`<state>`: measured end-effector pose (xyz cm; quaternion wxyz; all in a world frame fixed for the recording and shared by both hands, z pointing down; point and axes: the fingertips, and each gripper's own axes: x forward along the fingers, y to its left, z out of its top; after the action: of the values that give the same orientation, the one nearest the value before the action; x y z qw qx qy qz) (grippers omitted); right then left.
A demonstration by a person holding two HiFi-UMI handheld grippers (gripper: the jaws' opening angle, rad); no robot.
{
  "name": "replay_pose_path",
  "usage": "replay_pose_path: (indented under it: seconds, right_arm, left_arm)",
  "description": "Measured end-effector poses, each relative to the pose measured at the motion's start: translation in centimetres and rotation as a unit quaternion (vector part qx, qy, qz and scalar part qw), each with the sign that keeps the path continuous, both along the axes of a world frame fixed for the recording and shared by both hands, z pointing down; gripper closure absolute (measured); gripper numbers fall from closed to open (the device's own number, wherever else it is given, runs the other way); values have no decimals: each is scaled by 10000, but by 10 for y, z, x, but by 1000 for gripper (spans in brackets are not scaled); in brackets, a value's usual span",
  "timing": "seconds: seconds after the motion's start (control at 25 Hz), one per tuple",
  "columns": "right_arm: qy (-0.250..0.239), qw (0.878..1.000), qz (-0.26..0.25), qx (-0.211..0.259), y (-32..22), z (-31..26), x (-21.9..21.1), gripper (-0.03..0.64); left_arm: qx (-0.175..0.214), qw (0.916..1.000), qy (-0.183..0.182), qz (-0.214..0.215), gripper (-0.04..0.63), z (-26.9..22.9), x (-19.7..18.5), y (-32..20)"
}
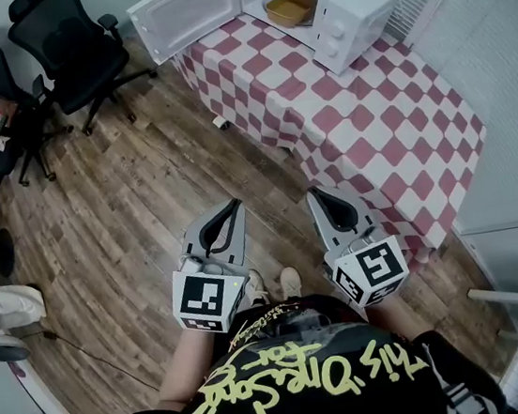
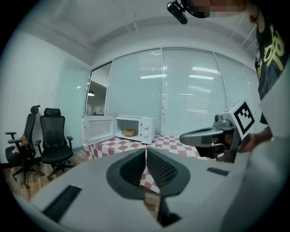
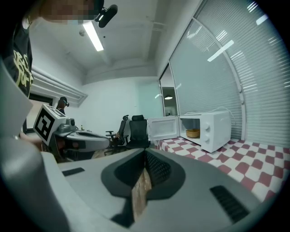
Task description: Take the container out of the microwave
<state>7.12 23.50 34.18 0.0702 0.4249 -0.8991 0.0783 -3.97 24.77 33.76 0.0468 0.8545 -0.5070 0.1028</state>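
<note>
Head view: the left gripper [image 1: 235, 203] and right gripper [image 1: 315, 193] are held side by side over the wood floor [image 1: 126, 200], near the person and well apart from the microwave [image 1: 347, 12]. The microwave stands at the far end of the checked tabletop [image 1: 372, 130] with its door [image 1: 184, 14] swung open to the left. The container [image 1: 291, 8] sits inside. Left gripper view: the fingers [image 2: 161, 168] are pressed together with nothing between them. Right gripper view: its fingers [image 3: 158, 170] are likewise together and empty.

Glossy white microwave [image 1: 360, 3], smooth checked cloth [image 1: 372, 130], matt wood-plank floor [image 1: 126, 200]
</note>
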Motion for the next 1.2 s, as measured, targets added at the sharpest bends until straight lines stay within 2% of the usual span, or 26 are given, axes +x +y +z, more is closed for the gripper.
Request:
replay_pose_path:
  seconds: [0.8,1.2]
  right_arm:
    - [-17,9993,338,-184,10,17,-62,607]
    - [38,9989,446,-137,-13,16,-61,607]
  left_arm:
    - [-106,9995,103,294,580,10,-63,0]
    - [-125,9993,122,330,580,16,-67,-20]
